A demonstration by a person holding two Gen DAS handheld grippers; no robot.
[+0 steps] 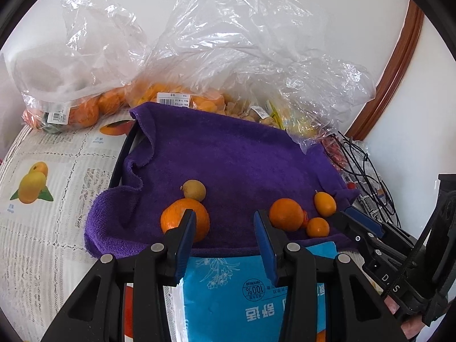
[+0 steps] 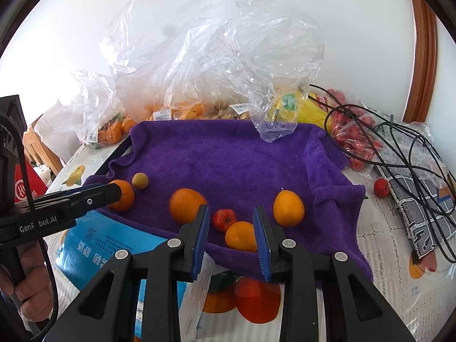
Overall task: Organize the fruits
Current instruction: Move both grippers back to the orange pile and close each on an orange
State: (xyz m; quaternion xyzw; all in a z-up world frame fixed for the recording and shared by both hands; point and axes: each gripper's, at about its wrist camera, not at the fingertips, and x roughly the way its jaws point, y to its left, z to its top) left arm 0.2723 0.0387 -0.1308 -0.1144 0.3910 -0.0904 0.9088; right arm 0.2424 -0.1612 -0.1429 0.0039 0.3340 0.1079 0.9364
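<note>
Fruit lies loose along the near edge of a purple towel (image 2: 228, 159) spread over a dark tray on a table covered with a fruit-printed cloth (image 1: 42, 199). At the left sits a large orange (image 1: 185, 219) with a small tan round fruit (image 1: 194, 189) touching it from behind. Farther right come a second orange (image 2: 186, 204), a small red fruit (image 2: 224, 219), a small kumquat (image 2: 240, 235) at the towel's front edge and a larger oval kumquat (image 2: 288, 207) just beside it.

The left gripper (image 1: 225, 228) hangs over the towel's front edge with its blue-padded fingers apart and nothing between them; its left finger stands in front of the large orange, and whether it touches cannot be told. The right gripper (image 2: 232, 228) also has its fingers apart, pressing on nothing; the small kumquat and the red fruit show in the gap, and the kumquat sits against the right pad in this view.

Behind the towel stand clear plastic bags (image 2: 199, 65) holding more oranges and yellow fruit. A blue packet (image 1: 242, 293) lies under the towel's front. Black cables (image 2: 399, 142) trail over a bag of red fruit (image 2: 356, 139) at the right.
</note>
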